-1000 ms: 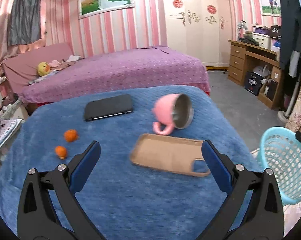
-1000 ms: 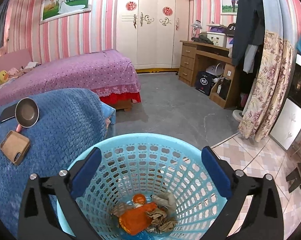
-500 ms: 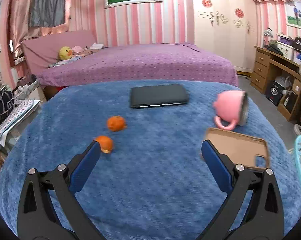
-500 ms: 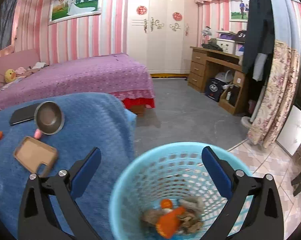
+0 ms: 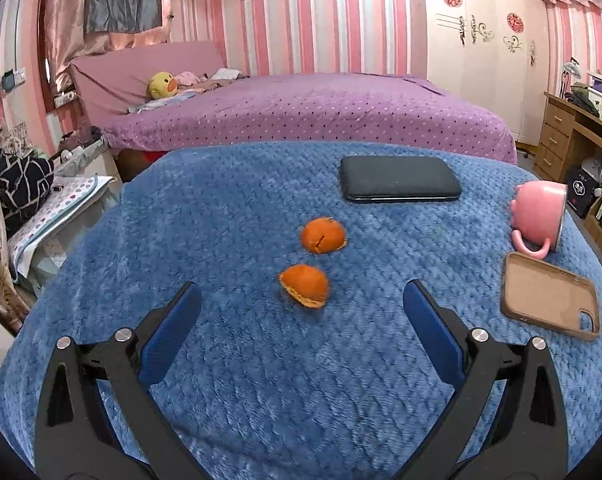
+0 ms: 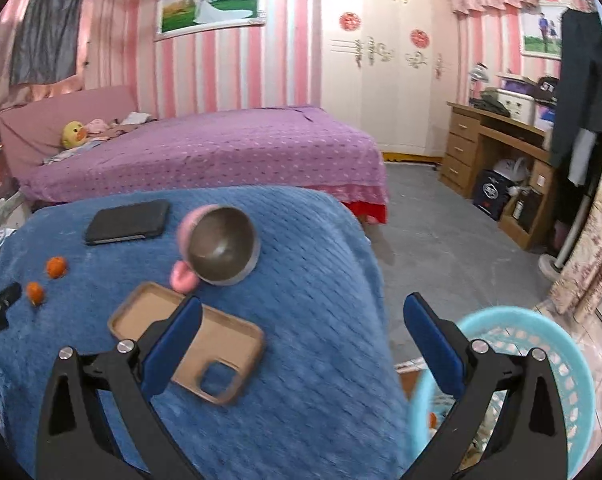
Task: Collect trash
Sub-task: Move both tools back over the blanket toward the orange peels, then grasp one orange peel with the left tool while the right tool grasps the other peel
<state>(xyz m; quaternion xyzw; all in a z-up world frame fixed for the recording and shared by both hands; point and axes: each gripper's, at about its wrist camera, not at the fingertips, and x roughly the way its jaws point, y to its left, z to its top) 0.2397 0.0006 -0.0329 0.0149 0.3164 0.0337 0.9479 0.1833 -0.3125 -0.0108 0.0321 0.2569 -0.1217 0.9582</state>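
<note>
Two pieces of orange peel lie on the blue blanket: the near peel (image 5: 305, 285) sits just beyond my open, empty left gripper (image 5: 301, 312), and the far peel (image 5: 323, 235) lies a little behind it. The right wrist view shows both peels small at the left, the near peel (image 6: 35, 292) and the far peel (image 6: 56, 266). My right gripper (image 6: 301, 320) is open and empty above the blanket's right edge. The light blue trash basket (image 6: 541, 344) stands on the floor at lower right, with some trash inside.
On the blue blanket (image 5: 261, 380) also lie a black phone (image 5: 399, 179), a tipped pink mug (image 5: 539, 216) and a tan phone case (image 5: 549, 300). A purple bed (image 5: 321, 112) stands behind. A wooden desk (image 6: 497, 148) and grey floor lie to the right.
The left gripper has swung left from the phone case and mug towards the two orange peels. The right gripper has moved left from above the basket to over the blanket's edge.
</note>
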